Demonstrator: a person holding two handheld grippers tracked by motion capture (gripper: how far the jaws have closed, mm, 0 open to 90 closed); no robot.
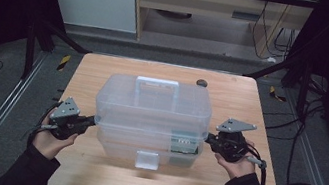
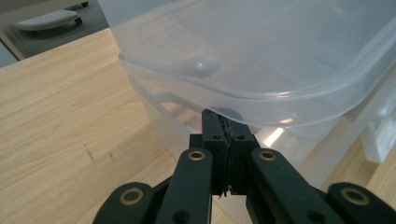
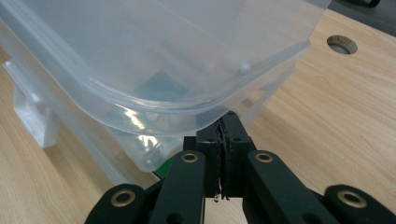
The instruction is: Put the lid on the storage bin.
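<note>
The clear plastic box (image 1: 152,116) stands in the middle of the wooden counter (image 1: 232,99), with its white handle (image 1: 156,90) on top and a white latch (image 1: 146,160) on the side facing us. Its upper part, the lid (image 2: 261,51), overhangs the lower tub (image 3: 140,154), and through the wall we see something green (image 1: 184,144) inside near the right end.

We bring the left gripper (image 1: 92,121) to the left end of the box and the right gripper (image 1: 207,138) to the right end. In both gripper views the two black jaws are pressed together with nothing between them, and their tips sit just under the overhanging rim of the lid. So we do not grasp anything; we judge that we use the closed tips as two hooks under the rim, either to lift the lid or to raise the box.

To do this well, we think both tips should stay at the same height and push up together, so that the box does not tilt to one side. The tips touch a smooth curved edge, so they can slip out; it is better to keep them well under the rim and to move slowly. The front latch appears to hang down, but whether it is free we cannot tell, so we should feel for resistance first. The small dark hole (image 3: 342,44) in the counter is apart and does not disturb us.
</note>
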